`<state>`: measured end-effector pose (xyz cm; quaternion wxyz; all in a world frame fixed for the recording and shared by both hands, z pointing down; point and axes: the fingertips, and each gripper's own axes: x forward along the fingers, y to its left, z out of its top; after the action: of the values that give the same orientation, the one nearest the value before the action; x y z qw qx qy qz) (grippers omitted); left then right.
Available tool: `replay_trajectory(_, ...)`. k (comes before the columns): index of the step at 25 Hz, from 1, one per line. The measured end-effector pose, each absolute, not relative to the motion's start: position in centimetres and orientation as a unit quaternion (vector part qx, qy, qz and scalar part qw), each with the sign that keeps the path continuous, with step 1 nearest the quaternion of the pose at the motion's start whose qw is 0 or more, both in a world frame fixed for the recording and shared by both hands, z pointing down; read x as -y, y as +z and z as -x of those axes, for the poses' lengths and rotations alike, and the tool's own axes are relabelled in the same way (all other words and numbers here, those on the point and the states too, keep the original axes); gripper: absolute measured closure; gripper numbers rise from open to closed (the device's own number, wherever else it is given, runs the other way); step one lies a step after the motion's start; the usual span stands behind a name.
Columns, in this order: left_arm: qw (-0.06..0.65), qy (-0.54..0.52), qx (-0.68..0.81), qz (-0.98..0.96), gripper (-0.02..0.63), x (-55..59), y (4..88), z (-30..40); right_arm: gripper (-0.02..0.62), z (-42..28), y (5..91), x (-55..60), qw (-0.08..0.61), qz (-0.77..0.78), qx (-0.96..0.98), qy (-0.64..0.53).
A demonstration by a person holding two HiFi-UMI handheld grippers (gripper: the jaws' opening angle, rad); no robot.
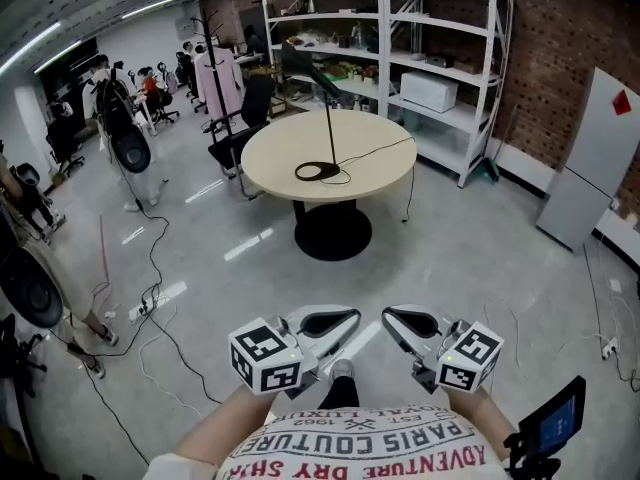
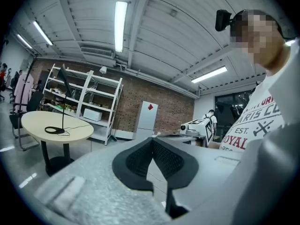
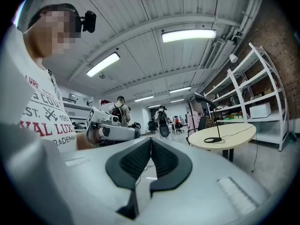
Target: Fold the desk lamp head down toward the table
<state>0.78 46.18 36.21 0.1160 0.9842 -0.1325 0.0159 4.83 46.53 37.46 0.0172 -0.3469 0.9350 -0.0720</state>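
The black desk lamp [image 1: 331,133] stands on a round beige table [image 1: 380,158] far ahead of me, its ring base [image 1: 318,171] near the table's middle and its head [image 1: 308,69] raised and angled left. Both grippers are held close to my body, far from the table, jaws pointing toward each other. My left gripper [image 1: 352,319] is shut with nothing in it, and so is my right gripper [image 1: 390,317]. The left gripper view shows its meeting pads [image 2: 152,143], with the lamp [image 2: 63,102] far left. In the right gripper view the gripper [image 3: 151,143] is shut and the lamp [image 3: 216,122] is to the right.
White shelving [image 1: 440,58] holding a microwave [image 1: 428,91] stands behind the table, a white cabinet [image 1: 598,158] at right. Cables [image 1: 150,268] trail over the grey floor at left. A coat rack [image 1: 215,68], office chairs and people are at the far left. A small screen [image 1: 551,418] stands lower right.
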Motion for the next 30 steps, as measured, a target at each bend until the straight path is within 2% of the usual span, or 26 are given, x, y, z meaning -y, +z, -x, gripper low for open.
replay_trajectory(15, 0.137, 0.007, 0.135, -0.981, 0.606, -36.1, 39.0, -1.1, 0.592, -5.7, 39.9, -36.4, 0.005, 0.356, -0.931, -0.084)
replay_trajectory(30, 0.157, 0.020, 0.142, -0.977, 0.605, -10.9, 40.3, -1.2, 0.592, -6.5, 41.4, -11.7, -0.001, 0.368, -0.923, -0.116)
